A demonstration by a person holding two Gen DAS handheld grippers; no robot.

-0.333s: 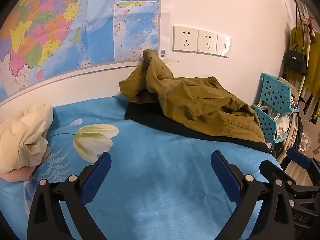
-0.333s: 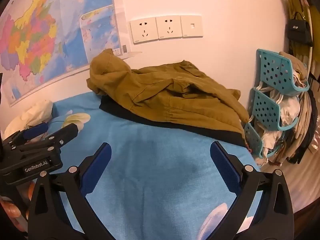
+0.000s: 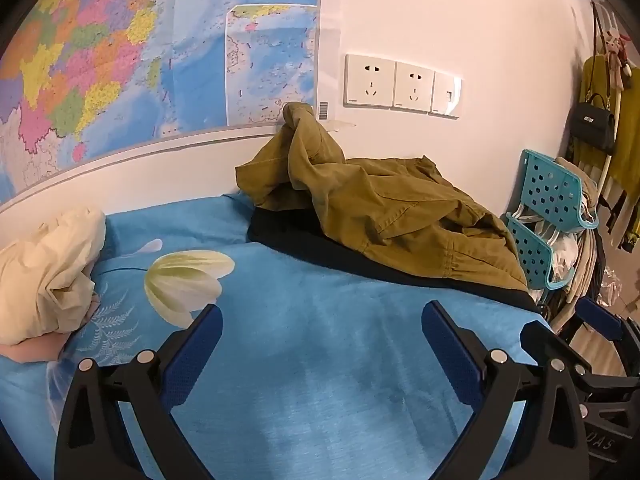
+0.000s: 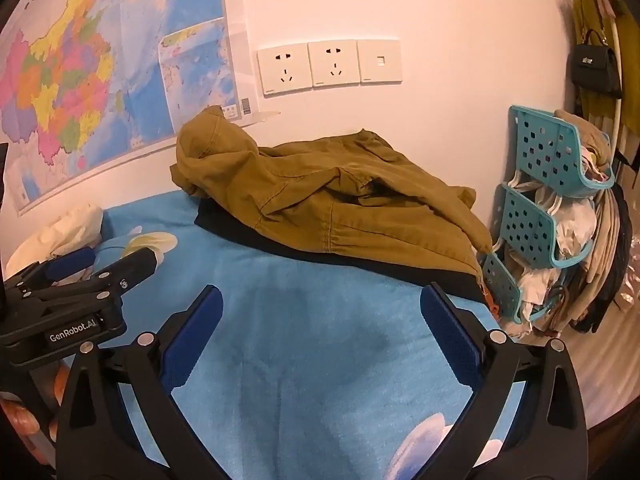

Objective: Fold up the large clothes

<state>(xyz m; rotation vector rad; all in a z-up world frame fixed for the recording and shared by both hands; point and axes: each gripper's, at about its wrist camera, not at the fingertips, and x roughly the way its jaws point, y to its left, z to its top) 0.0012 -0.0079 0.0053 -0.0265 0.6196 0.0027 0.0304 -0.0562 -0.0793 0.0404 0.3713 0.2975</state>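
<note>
The olive jacket lies crumpled on a black garment at the far side of the bed, against the wall, while the left hand-held gripper and right hand-held gripper hover side by side, both spread wide, grasping nothing.

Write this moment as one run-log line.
left tongs: open, empty | right tongs: open, empty | olive jacket: crumpled, untouched, on blue bed
</note>
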